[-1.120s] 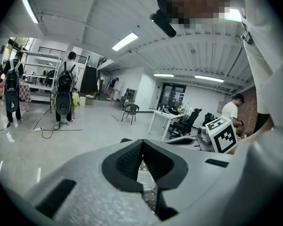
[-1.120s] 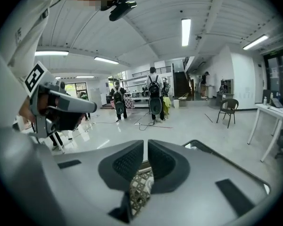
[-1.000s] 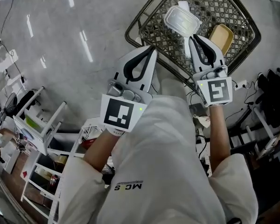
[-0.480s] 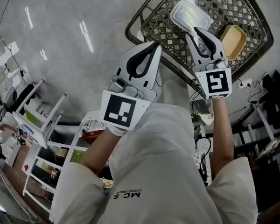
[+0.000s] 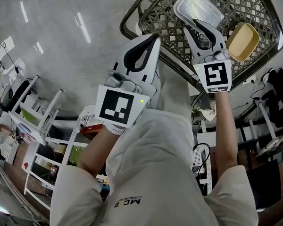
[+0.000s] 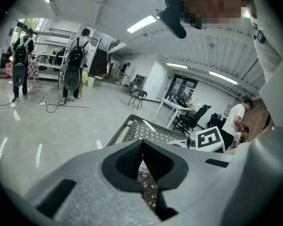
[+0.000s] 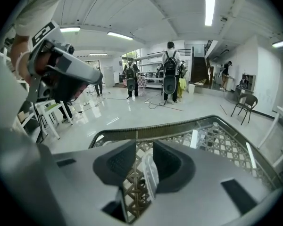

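reaching forward and down, both bare forearms run side by side out of white sleeves toward a dark woven lattice basket on the glossy floor. the left tool hangs short of the basket's near rim, well apart from anything in it. the right tool is further in, its tips at the near edge of a clear rectangular plastic container, with a tan oblong plastic tub just beside its marker cube. only the left gripper view shows that the left tool is clenched tip to tip on nothing, with lattice visible beyond. only the right gripper view shows the right tool released: its jaws are apart, with the container's thin rim standing between them, closer to the right jaw. the same view also shows two people wearing black backpacks far off.
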`<state>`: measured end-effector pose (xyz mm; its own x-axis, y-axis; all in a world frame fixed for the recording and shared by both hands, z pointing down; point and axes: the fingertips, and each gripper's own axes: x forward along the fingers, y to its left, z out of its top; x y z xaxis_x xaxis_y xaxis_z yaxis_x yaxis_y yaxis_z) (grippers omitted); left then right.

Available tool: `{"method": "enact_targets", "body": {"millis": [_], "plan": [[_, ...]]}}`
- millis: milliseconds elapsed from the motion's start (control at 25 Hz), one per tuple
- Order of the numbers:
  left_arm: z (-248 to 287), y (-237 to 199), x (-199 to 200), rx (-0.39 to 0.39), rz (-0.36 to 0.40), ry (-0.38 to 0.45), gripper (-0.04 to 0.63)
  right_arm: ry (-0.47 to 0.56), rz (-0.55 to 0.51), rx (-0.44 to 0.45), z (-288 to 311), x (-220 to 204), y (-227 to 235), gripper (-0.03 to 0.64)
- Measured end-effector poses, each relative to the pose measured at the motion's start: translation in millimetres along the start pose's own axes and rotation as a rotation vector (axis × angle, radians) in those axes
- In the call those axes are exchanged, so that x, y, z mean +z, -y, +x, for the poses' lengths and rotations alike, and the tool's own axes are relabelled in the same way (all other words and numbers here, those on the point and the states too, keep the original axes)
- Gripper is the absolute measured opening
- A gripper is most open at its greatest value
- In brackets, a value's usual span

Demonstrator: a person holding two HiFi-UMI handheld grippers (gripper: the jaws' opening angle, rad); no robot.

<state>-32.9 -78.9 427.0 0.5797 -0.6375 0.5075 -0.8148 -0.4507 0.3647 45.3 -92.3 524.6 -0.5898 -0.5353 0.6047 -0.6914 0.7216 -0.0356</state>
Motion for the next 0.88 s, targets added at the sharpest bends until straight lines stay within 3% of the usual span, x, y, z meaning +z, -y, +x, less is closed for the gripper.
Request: {"method": "enact_targets", "body": {"millis": [480,600,880], "plan": [[15,-19,-30,0.016,-0.03,-0.009,0.023,-0.08,-0.043,0.041,51,-41,-1,0.132],[17,-19,-27,0.008,-0.029,0.0,0.023,-0.089,-0.013,0.049,59,-46,0,0.143],[13,-19,-20,0.007,-0.043,0.021,0.023,-0.165,-0.066,0.033,72,-66,1,0.152]]}}
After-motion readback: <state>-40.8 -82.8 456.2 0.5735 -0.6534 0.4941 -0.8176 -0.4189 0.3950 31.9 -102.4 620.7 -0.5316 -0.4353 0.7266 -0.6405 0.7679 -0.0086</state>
